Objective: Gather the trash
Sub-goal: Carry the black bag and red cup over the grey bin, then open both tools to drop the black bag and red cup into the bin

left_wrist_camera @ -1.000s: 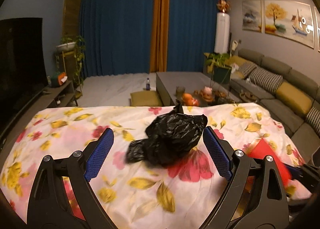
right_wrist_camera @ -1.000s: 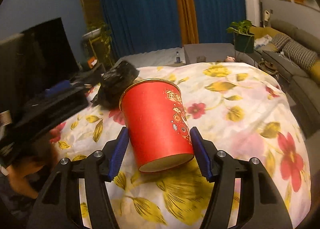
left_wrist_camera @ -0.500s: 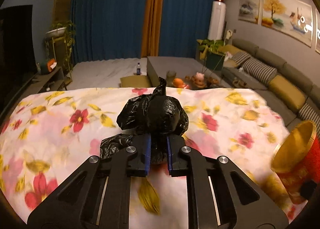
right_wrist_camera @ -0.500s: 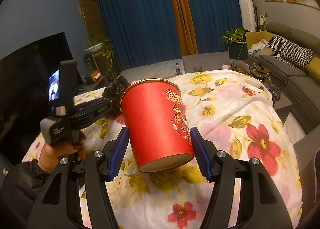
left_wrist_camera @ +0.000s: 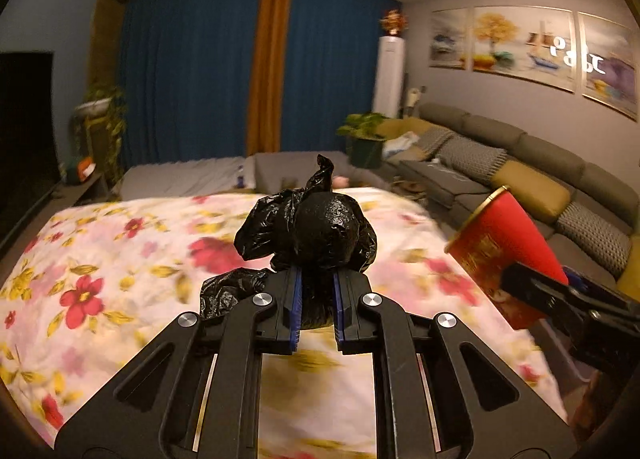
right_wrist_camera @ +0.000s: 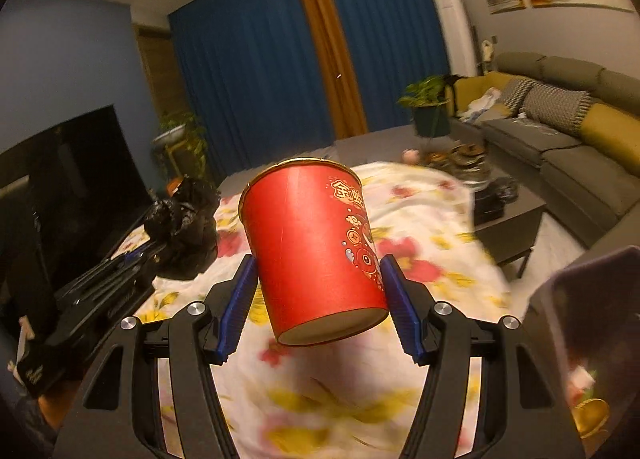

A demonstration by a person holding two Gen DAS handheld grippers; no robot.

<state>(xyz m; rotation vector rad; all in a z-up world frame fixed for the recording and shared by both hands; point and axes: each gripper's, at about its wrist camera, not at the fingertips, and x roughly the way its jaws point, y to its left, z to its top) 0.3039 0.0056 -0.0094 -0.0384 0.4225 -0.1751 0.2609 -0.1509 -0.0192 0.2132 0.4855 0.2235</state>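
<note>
A dim, warm-lit living room is seen. Blue curtains [left_wrist_camera: 192, 71] with an orange panel [left_wrist_camera: 266, 63] cover the far wall. A grey sofa [left_wrist_camera: 520, 163] with patterned cushions runs along the right, under framed paintings [left_wrist_camera: 520, 47]. A dark television [right_wrist_camera: 68, 179] stands left. A floral sheet [left_wrist_camera: 120, 259] is spread near.

Floral cloth [left_wrist_camera: 120, 259] motion-blurred; dark object [right_wrist_camera: 592, 299] at right edge cut off, unidentifiable
</note>
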